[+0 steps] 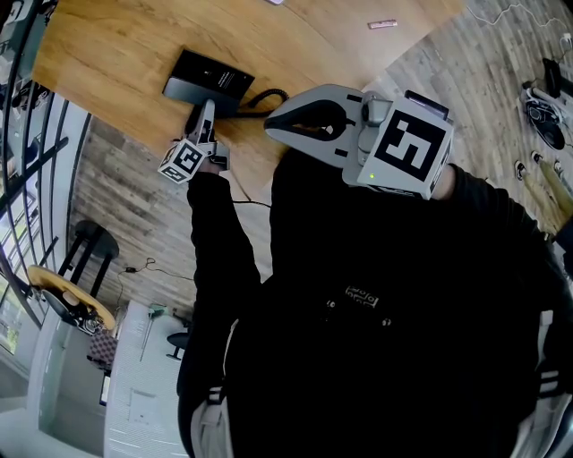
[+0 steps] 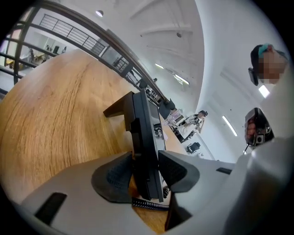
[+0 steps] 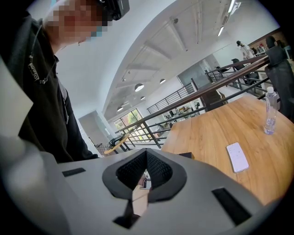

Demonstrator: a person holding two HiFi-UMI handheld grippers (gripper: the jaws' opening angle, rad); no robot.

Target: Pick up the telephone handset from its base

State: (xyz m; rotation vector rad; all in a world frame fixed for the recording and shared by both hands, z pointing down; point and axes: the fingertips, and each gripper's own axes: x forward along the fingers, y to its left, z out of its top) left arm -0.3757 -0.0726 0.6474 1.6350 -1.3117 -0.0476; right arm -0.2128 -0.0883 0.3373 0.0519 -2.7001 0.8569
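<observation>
1. The telephone base point(image 1: 219, 76) lies flat on the desk point(image 1: 107, 40), close to the near edge and toward its left end.
2. The telephone handset point(image 2: 144, 133) rests on that base. It is a narrow black body running away from the left gripper's camera.
3. The left gripper point(image 1: 206, 112) reaches over the near edge to the telephone's near end. In the left gripper view its two dark pads point(image 2: 117, 176) sit against opposite sides of the handset, clamped on it.
4. The coiled cord point(image 1: 266, 97) loops on the desk just right of the base. It also shows under the handset's near end, between the left gripper's jaws.
5. The right gripper point(image 1: 277, 123) hovers right of the cord, over the near edge. Its jaws are closed together at the tips with nothing between them.
6. In the right gripper view a white smartphone point(image 3: 237, 157) lies flat on the desk. A clear water bottle point(image 3: 270, 114) stands upright beyond it.
7. A small pale strip point(image 1: 382, 24) lies near the desk's right edge.
</observation>
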